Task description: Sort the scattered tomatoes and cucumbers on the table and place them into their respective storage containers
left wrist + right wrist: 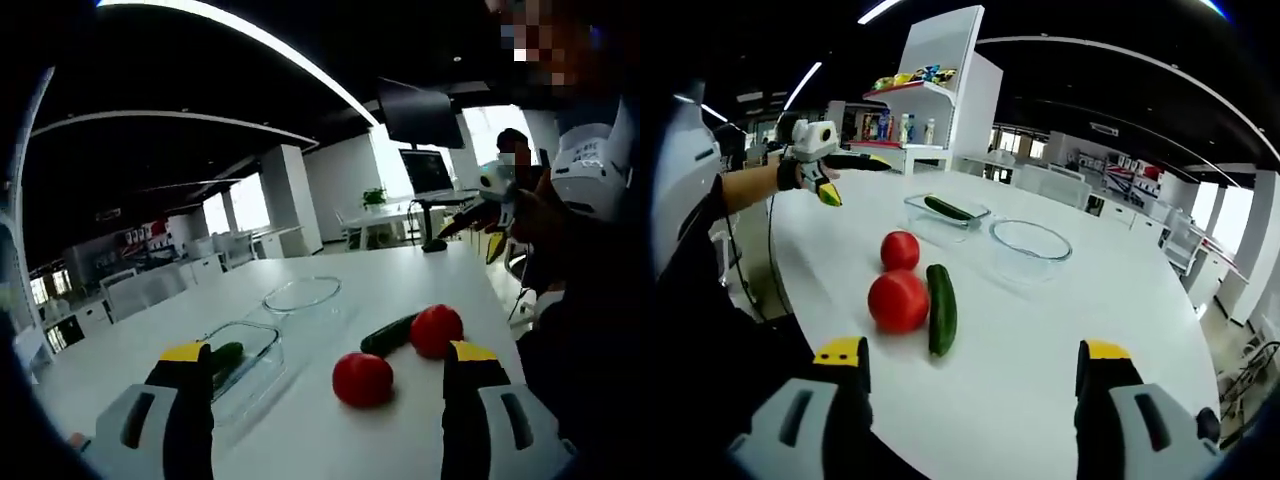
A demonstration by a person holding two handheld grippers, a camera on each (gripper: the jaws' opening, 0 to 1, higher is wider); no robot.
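With both hand-held grippers spread and empty, the right hand-held gripper (970,365) should straddle the loose cucumber (941,308) at frame center, beside 2 tomatoes (899,300), gripping across its middle.

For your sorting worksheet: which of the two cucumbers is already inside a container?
The cucumber in the rectangular container, lying in the clear rectangular dish. The other cucumber lies on the bare table beside the two tomatoes.
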